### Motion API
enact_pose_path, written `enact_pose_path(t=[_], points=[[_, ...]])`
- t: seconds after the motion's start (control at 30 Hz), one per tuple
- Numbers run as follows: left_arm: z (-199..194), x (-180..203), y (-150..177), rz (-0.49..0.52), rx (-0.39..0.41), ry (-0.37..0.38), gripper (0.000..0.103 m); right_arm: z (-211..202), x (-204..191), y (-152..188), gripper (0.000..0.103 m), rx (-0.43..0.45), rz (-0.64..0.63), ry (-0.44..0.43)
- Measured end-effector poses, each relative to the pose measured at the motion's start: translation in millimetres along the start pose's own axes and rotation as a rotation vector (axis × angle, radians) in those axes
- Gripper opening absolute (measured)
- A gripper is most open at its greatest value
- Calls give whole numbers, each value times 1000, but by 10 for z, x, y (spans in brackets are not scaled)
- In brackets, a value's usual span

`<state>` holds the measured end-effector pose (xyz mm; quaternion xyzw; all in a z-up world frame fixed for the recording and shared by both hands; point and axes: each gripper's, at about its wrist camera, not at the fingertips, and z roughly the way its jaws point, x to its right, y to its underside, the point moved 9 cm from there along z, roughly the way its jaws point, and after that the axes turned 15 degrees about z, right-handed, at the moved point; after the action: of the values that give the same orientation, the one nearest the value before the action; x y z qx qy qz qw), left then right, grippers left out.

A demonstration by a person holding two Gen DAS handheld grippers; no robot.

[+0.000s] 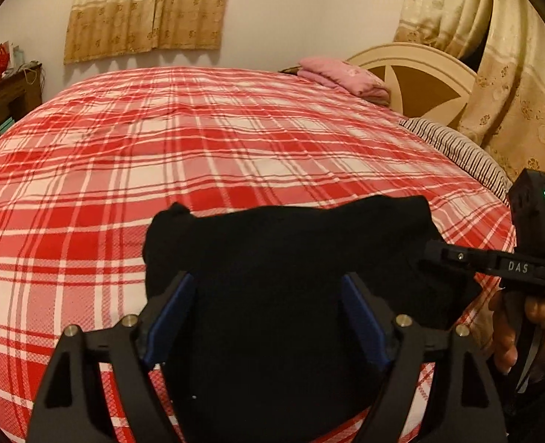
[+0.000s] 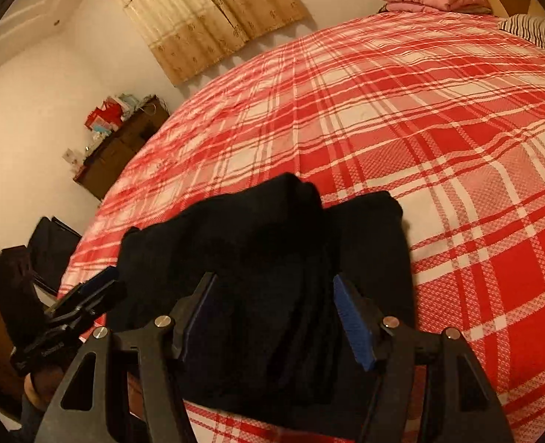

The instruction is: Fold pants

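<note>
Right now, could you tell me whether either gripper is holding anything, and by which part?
Nothing is held: the left gripper and right gripper are both open above the folded black fabric pants on the red plaid bed cover.

Left gripper point(image 1: 268, 317), right gripper point(image 2: 274, 313): black frames, blue pads, silver screws, white "DAS" lettering

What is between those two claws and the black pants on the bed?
Nothing visible. Both the left gripper and right gripper hang open directly over the black pants, which lie bunched on the plaid bedspread.
</note>
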<state>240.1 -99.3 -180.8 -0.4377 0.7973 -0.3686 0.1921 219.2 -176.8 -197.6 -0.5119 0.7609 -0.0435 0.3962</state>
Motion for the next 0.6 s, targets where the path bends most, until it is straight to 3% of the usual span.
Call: enact_pose_path(t=[0.03, 0.07, 0.13, 0.43, 0.5, 0.6], points=[[-6, -11, 18, -6, 0, -1, 84, 9, 7, 9, 58, -4, -1, -3], [-10, -20, 25, -13, 0, 1, 84, 8, 11, 17, 41, -11, 0, -8], [-22, -29, 44, -25, 0, 5, 84, -18, 26, 32, 17, -18, 1, -15], [-94, -75, -2, -37, 25, 1, 86, -508, -339, -14, 10, 60, -112, -78], [-84, -86, 3, -32, 25, -10, 93, -575, -342, -62, 10, 78, -119, -64], [-4, -114, 70, -21, -1, -37, 93, -527, -123, -141, 10, 86, -85, 0]])
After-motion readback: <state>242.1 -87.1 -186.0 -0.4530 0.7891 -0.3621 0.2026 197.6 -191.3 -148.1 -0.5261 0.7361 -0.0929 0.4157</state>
